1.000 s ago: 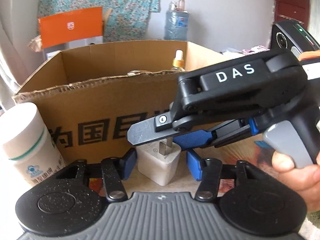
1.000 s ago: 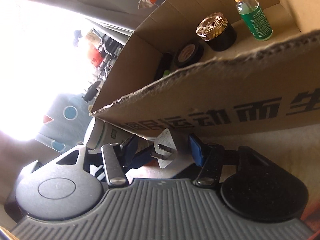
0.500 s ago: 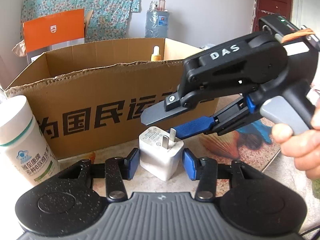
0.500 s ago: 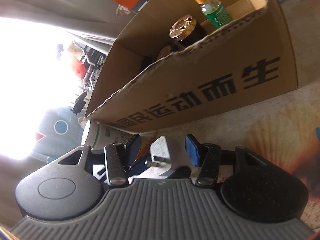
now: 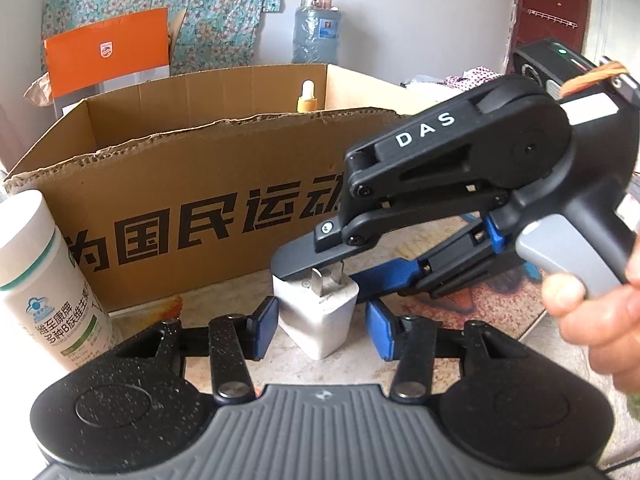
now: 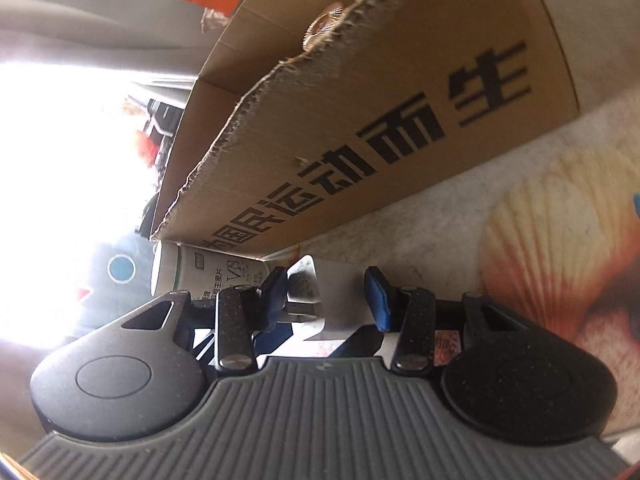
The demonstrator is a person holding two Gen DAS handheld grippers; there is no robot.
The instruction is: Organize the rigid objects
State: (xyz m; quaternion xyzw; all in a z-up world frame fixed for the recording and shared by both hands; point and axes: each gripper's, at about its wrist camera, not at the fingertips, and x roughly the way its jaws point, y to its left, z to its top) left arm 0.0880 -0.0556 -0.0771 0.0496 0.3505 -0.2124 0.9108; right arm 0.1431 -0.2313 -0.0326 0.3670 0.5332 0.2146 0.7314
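Observation:
A white plug-in charger point(image 5: 316, 320) sits prongs-up between the blue pads of my left gripper point(image 5: 322, 324), which is shut on it. My right gripper point(image 6: 326, 296) reaches in from the right, rolled on its side, with its jaws closing around the same charger point(image 6: 340, 304). Its grey upper finger point(image 5: 296, 258) lies over the prong tips, and its lower blue finger point(image 5: 388, 276) passes behind the charger body. In the right wrist view the prongs point at the left pad, and a narrow gap shows at the right pad.
An open cardboard box point(image 5: 200, 184) stands just behind the charger, with a dropper bottle point(image 5: 307, 98) inside. A white bottle with a green band point(image 5: 40, 280) stands left of the box. A hand point(image 5: 592, 304) holds the right gripper. A shell-print cloth point(image 6: 560, 220) covers the table.
The right gripper has rolled further onto its side and narrowed its jaws over the charger. Its upper finger now sits over the prongs. The box looks farther from the left gripper.

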